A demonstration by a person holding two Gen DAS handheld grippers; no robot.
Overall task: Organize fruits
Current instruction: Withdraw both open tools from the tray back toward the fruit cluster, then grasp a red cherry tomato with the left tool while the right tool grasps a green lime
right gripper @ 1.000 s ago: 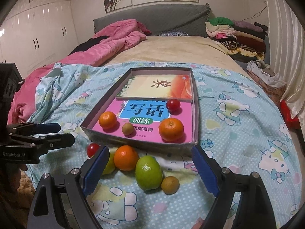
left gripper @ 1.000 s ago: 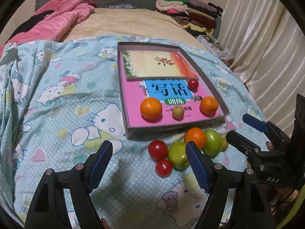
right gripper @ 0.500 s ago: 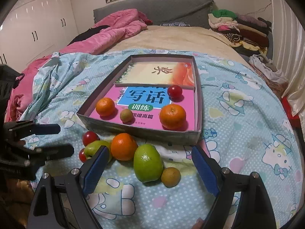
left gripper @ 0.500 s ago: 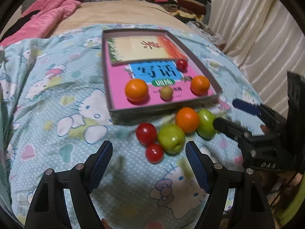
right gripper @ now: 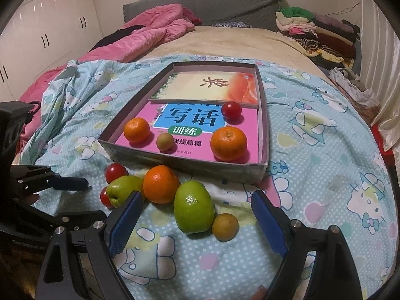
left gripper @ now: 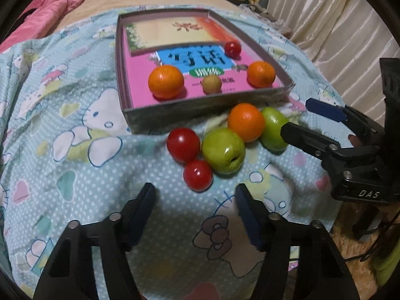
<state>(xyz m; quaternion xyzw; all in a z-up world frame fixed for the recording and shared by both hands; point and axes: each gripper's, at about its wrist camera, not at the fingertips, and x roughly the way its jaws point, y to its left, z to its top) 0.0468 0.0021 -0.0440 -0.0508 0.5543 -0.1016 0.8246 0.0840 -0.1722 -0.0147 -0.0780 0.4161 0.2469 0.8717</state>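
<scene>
Left gripper point(left gripper: 195, 212): jaws parted with nothing between them, just narrowed to roughly the width of a small fruit, and lined up on the small red tomato point(left gripper: 198, 175) lying just beyond the fingertips on the blue cartoon-print blanket point(left gripper: 75, 150). Probably the next pick, being the nearest loose fruit and free on its near side.

Touching that tomato on the far side: a larger red tomato point(left gripper: 183, 144) and a green apple point(left gripper: 223, 150); further right, an orange point(left gripper: 246, 122) and a green fruit point(left gripper: 273, 128), all bunched against the near wall of the shallow cardboard box point(left gripper: 200, 105) (likely rolled together in a dip of the soft bedding).

Right gripper point(right gripper: 197, 215): jaws spread wide and empty, held low over that same green fruit point(right gripper: 193, 206), with a small brown fruit point(right gripper: 225, 226) touching it on the right. Wide enough to straddle the big fruit, so seemingly waiting its turn.

Inside the box, on a pink book cover: two oranges point(right gripper: 137, 129), one left and one right, a small brownish fruit point(right gripper: 165, 142) between them, and a red tomato point(right gripper: 232, 110) further back. Judged from this, sorting well begun, with six fruits left outside.
</scene>
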